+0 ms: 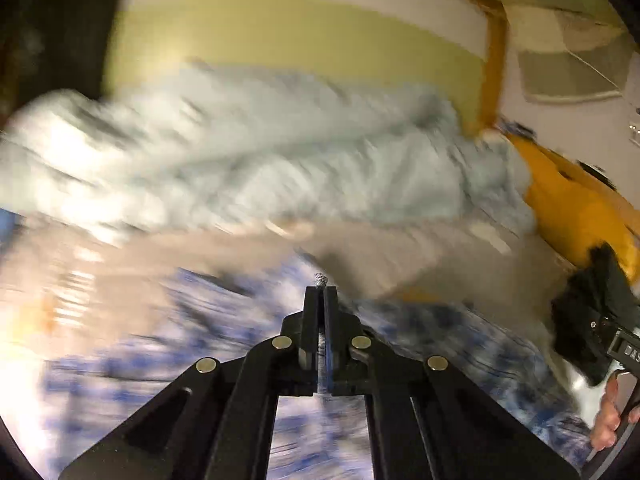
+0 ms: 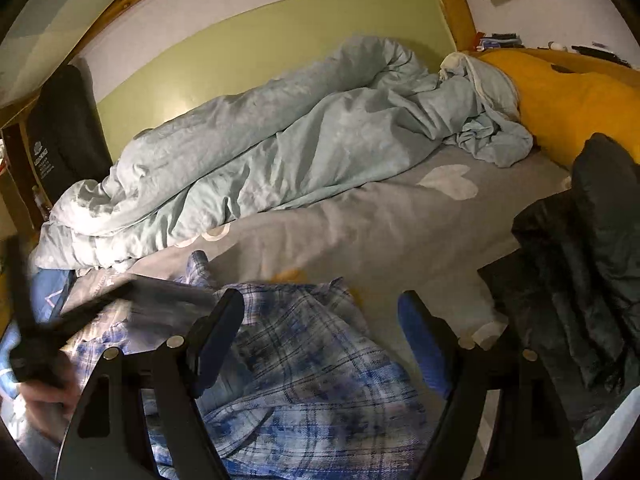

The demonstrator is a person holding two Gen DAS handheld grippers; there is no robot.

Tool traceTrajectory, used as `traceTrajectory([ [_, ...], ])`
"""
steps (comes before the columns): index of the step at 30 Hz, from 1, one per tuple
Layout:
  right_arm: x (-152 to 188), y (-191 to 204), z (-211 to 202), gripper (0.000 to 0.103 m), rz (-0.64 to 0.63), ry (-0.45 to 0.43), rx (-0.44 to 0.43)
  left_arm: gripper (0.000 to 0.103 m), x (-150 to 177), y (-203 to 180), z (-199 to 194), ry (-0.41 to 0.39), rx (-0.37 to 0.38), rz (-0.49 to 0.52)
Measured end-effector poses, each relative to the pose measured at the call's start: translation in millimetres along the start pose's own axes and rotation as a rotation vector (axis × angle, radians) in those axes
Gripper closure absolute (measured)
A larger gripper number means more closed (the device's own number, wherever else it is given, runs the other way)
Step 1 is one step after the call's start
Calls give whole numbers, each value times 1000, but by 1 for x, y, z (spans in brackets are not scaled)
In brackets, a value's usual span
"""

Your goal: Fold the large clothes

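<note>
Blue plaid shirt [image 2: 304, 364] rumpled at the near edge of the bed [image 2: 360, 224], a pinch of it apparently nipped in the closed left tool [image 1: 321, 286] for lifting, right tool [image 2: 322, 344] gaping wide above it, ungripped; open sheet beyond, duvet [image 2: 256, 152] behind, black jacket [image 2: 580, 280] crowding right.

Crumpled pale-blue duvet [image 2: 280, 152] lay along the green wall [image 2: 256, 44], grey sheet [image 2: 360, 224] with white heart print beneath it, orange pillow [image 2: 568, 100] at the head, black puffer jacket [image 2: 580, 280] on the right edge.
</note>
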State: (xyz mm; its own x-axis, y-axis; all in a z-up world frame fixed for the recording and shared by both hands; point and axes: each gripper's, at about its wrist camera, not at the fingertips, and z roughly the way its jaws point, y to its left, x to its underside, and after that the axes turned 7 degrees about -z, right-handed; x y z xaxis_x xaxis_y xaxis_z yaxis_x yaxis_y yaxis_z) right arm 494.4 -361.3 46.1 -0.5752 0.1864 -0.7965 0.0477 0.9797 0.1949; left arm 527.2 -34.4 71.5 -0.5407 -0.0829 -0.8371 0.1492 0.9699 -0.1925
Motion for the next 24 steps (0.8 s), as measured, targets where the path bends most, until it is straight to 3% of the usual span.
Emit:
traceTrajectory([
  [2, -1, -1, -1, 25, 2, -3, 6, 100, 2, 19, -45, -112, -132, 16],
  [4, 0, 0, -1, 25, -1, -2, 11, 100, 7, 36, -70, -143, -218, 13],
  [8, 1, 2, 3, 25, -5, 12, 11, 100, 38, 94, -82, -43, -294, -102],
  [11, 2, 5, 5, 25, -18, 21, 20, 100, 70, 121, -79, 51, -239, -169],
  [15, 2, 3, 6, 25, -14, 23, 27, 99, 96, 145, -73, 135, -92, -299],
  [17, 3, 2, 7, 25, -11, 27, 36, 91, 91, 150, -72, 137, -63, -332],
  [18, 3, 2, 7, 25, -11, 28, 39, 75, 88, 150, -72, 135, -65, -332],
  [19, 2, 2, 7, 25, -12, 29, 40, 50, 83, 151, -68, 134, -70, -328],
  [21, 2, 2, 7, 25, -14, 26, 37, 27, 71, 153, -60, 132, -79, -330],
  [24, 3, 3, 8, 25, -23, 27, 45, 27, 61, 158, -40, 186, -49, -345],
])
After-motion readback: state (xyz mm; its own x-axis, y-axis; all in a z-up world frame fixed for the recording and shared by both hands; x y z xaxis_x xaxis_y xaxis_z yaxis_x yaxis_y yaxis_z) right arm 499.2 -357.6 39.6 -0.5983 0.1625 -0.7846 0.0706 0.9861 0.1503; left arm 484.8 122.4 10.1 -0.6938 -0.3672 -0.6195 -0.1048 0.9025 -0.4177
